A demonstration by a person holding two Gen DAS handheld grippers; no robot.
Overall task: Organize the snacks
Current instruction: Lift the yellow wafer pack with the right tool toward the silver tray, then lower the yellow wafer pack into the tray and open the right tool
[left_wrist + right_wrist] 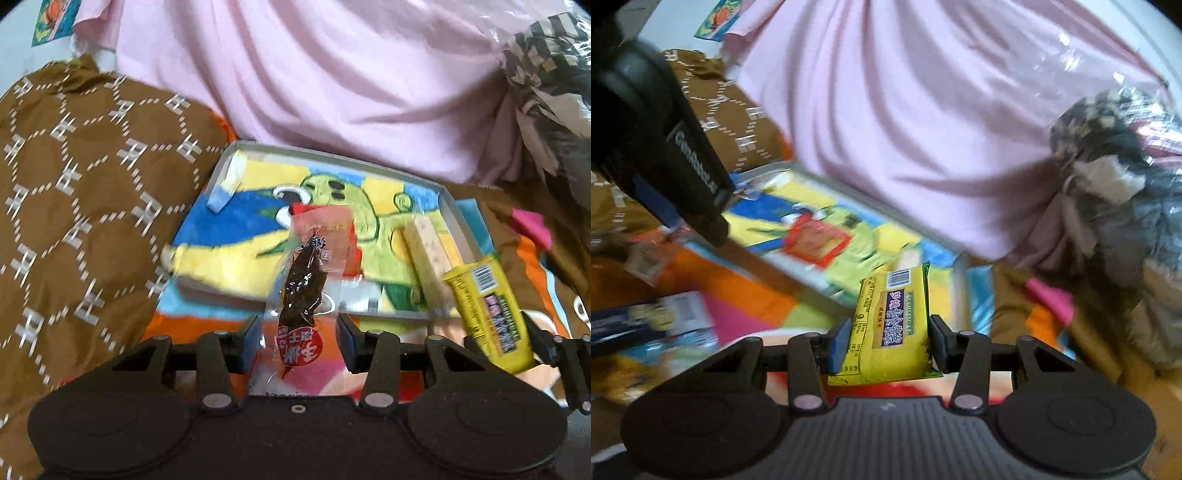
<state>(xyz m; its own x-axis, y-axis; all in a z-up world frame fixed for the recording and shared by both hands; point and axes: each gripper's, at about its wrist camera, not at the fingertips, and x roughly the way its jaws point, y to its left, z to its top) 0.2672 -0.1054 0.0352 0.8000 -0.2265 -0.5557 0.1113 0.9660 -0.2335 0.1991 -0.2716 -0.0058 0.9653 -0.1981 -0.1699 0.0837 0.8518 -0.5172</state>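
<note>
Your left tool [299, 339] is closed on a clear-and-red jerky packet [304, 284], which stands up out of the pads at the lower middle of the left wrist view, the dark strip of meat showing through the film. Treat it as light and floppy: the film is slick and thin, so it will bend above the pads and can slide if you ease off. You have it by the lower end, near the red printed label; that flat printed part looks the safest place to pinch, since the strip itself may crack if squeezed. Your right tool [888, 341] grips a yellow snack packet [892, 321] across its width at the lower middle of the right wrist view, barcode end pointing away from you. It seems a little stiffer, a puffed wrapper over something probably brittle, so hold it firmly by the sides without crushing. Beyond both packets, in the middle of each frame, lies the shallow tray [448, 201] lined with a bright cartoon picture, already holding a pale wrapped bar [424, 254] at its right side and, in the right wrist view, a red-edged packet [816, 240].
</note>
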